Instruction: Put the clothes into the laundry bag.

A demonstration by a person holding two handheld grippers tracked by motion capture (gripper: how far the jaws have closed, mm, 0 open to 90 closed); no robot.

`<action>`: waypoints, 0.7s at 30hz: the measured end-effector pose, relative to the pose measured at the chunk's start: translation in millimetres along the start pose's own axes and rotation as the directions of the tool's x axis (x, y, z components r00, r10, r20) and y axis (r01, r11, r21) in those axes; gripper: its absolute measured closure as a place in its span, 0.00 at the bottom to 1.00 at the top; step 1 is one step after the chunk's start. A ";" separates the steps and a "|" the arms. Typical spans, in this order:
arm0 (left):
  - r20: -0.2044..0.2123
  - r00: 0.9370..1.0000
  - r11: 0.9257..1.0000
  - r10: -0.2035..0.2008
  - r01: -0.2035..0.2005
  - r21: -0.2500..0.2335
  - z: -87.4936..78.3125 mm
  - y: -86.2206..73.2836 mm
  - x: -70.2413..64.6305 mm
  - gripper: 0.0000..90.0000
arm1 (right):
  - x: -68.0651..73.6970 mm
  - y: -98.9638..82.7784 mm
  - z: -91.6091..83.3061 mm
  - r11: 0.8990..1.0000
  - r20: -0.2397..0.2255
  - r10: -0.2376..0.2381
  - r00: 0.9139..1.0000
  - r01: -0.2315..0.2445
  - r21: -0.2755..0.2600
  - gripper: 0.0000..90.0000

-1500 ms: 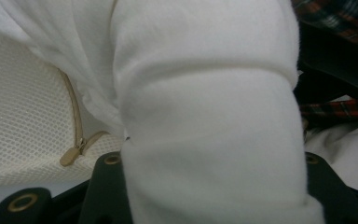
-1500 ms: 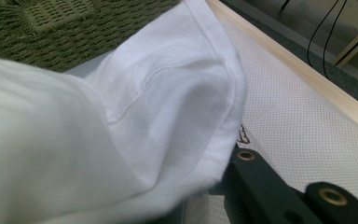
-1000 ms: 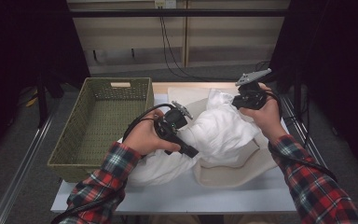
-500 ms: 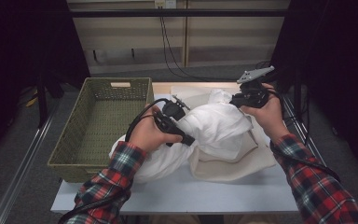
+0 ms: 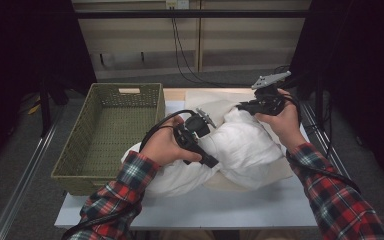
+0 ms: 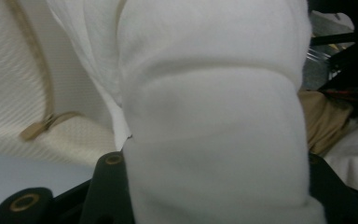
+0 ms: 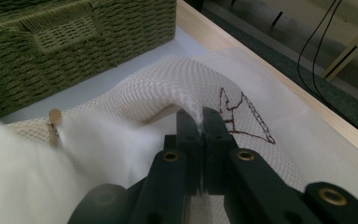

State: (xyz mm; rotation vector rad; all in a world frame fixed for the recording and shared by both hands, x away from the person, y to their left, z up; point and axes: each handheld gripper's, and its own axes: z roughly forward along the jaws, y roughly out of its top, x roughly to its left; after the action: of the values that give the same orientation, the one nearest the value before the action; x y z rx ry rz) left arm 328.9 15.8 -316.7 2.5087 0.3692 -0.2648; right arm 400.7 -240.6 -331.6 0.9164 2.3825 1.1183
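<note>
A soft white pillow (image 5: 245, 150) lies bunched over a cream mesh cover (image 5: 275, 172) on the table. My left gripper (image 5: 211, 161) is shut on a thick fold of the pillow (image 6: 214, 116), which bulges between its jaws (image 6: 214, 161). My right gripper (image 5: 242, 106) is at the far side, shut on a thin edge of the cream cover (image 7: 177, 88), pinched at the tips (image 7: 198, 115) and lifted a little. A brown stitched outline (image 7: 242, 112) marks the cover beside the jaws.
A green woven basket (image 5: 110, 90) stands on the left of the table, close to the pillow; its wall (image 7: 74, 37) shows in the right gripper view. The pale table top (image 5: 205, 210) has a wooden far edge (image 7: 261, 65). Cables hang behind.
My left hand has shifted a little with the pillow, and the white bulk has bunched up higher between the hands. The right hand has kept still.
</note>
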 end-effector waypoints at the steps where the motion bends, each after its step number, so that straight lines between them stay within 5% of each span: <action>1: -0.012 1.000 1.000 0.000 0.000 0.014 1.9 1.4 -0.3 0.59 | 1.0 1.1 1.4 1.000 0.000 -0.003 1.000 0.003 -0.001 0.98; 6: -0.091 0.991 0.993 -0.096 0.101 0.054 14.6 4.4 11.7 0.59 | 6.3 6.2 1.8 1.000 -0.012 -0.015 1.000 0.015 -0.005 0.98; 10: -0.160 0.965 0.976 -0.206 0.214 0.035 17.8 4.7 26.8 0.59 | 7.3 5.7 -1.1 1.000 -0.017 -0.022 1.000 0.022 -0.009 0.98; 17: -0.230 0.920 0.948 -0.317 0.308 -0.076 7.4 10.2 33.3 0.60 | 6.6 2.8 -4.1 1.000 -0.021 -0.014 1.000 0.014 -0.010 0.98; 21: -0.208 0.912 0.935 -0.353 0.334 -0.121 -0.6 18.3 26.6 0.60 | 7.3 5.0 -3.8 1.000 -0.022 -0.012 1.000 0.012 -0.020 0.98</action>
State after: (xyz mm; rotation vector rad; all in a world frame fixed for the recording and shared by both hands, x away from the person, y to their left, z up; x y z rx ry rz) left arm 359.8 7.0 -313.8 2.3855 0.9013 -0.0944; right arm 395.3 -235.3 -325.6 0.8865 2.3863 1.1515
